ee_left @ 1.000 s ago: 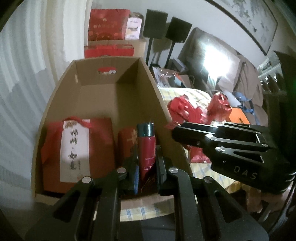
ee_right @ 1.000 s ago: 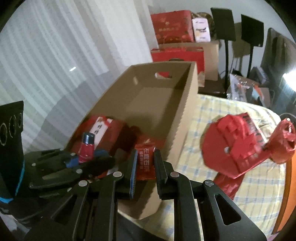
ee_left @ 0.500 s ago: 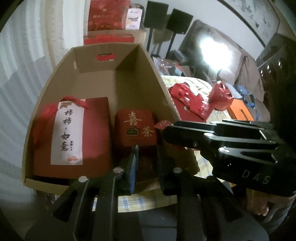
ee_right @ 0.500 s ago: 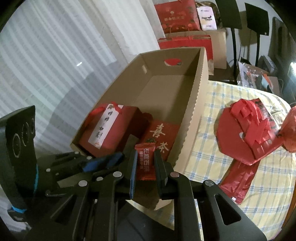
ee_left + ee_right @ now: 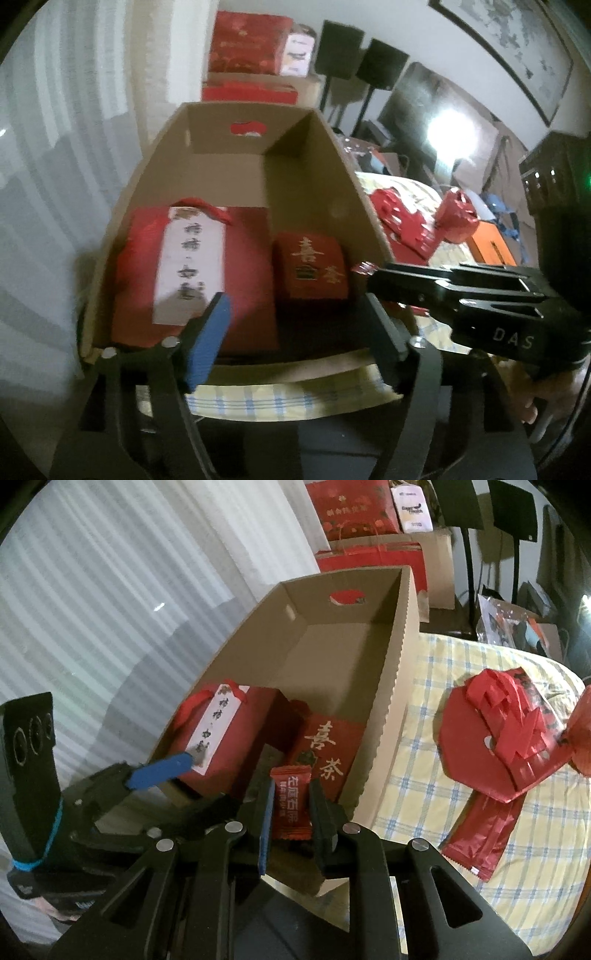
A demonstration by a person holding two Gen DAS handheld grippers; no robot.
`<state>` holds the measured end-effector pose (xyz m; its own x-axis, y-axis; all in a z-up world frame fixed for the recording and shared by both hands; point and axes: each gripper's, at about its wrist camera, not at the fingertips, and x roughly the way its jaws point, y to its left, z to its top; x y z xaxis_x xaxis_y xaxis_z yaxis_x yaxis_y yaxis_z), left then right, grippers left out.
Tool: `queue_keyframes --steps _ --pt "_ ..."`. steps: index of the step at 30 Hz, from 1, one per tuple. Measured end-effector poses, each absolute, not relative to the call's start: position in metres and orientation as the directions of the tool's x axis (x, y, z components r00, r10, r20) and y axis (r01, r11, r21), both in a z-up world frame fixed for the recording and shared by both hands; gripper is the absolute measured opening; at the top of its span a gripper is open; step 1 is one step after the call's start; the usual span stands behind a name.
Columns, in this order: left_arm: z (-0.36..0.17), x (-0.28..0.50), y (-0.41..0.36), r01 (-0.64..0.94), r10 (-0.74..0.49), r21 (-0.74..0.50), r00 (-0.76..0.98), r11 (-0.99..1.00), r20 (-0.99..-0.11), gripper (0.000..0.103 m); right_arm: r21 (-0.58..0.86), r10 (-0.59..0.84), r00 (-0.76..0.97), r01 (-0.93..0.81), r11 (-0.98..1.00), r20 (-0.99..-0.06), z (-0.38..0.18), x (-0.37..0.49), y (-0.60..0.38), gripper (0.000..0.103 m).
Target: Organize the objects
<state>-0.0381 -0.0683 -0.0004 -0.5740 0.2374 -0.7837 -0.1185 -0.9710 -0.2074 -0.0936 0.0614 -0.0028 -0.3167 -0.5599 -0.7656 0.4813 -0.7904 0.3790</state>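
Observation:
An open cardboard box (image 5: 354,184) holds a red gift bag with a white label (image 5: 243,277) and a red tea box with gold characters (image 5: 314,269). My left gripper (image 5: 293,301) hovers over the box's near end. Its jaws are opening, with nothing between them. My right gripper (image 5: 292,784) is over the box's near right corner (image 5: 369,775), pads still pressing a small red candy packet (image 5: 291,805) while the jaws start opening. The left gripper's blue pad (image 5: 159,773) shows beside the gift bag (image 5: 255,731). The red bottle is out of sight.
Right of the box, a yellow checked cloth (image 5: 424,738) carries a pile of red plastic bags (image 5: 498,731) and a flat red packet (image 5: 480,830). White curtains (image 5: 110,590) hang on the left. Red gift boxes (image 5: 247,48) and speaker stands (image 5: 340,51) stand behind.
My left gripper carried the red bottle down into the box, then spread its jaws; the bottle is no longer seen. The right gripper kept the candy packet and stayed near the box's corner.

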Motion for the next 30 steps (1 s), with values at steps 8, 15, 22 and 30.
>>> queue_keyframes --steps 8,15,22,30 --pt "0.003 -0.034 -0.074 -0.095 0.204 -0.184 -0.593 -0.978 -0.779 0.078 0.378 -0.548 -0.314 0.465 -0.801 -0.775 -0.005 -0.092 0.063 0.028" --pt "0.008 -0.032 -0.071 -0.096 0.192 -0.169 -0.609 -0.981 -0.769 0.079 0.352 -0.53 -0.353 0.458 -0.816 -0.771 0.004 -0.089 0.069 0.042" --pt "0.016 -0.031 -0.069 -0.072 0.166 -0.157 -0.646 -0.985 -0.745 0.08 0.302 -0.488 -0.435 0.429 -0.851 -0.757 0.017 -0.086 0.091 0.074" --pt "0.025 -0.032 -0.058 -0.083 0.186 -0.177 -0.674 -0.981 -0.715 0.103 0.201 -0.376 -0.543 0.354 -0.913 -0.751 0.026 -0.09 0.129 0.082"
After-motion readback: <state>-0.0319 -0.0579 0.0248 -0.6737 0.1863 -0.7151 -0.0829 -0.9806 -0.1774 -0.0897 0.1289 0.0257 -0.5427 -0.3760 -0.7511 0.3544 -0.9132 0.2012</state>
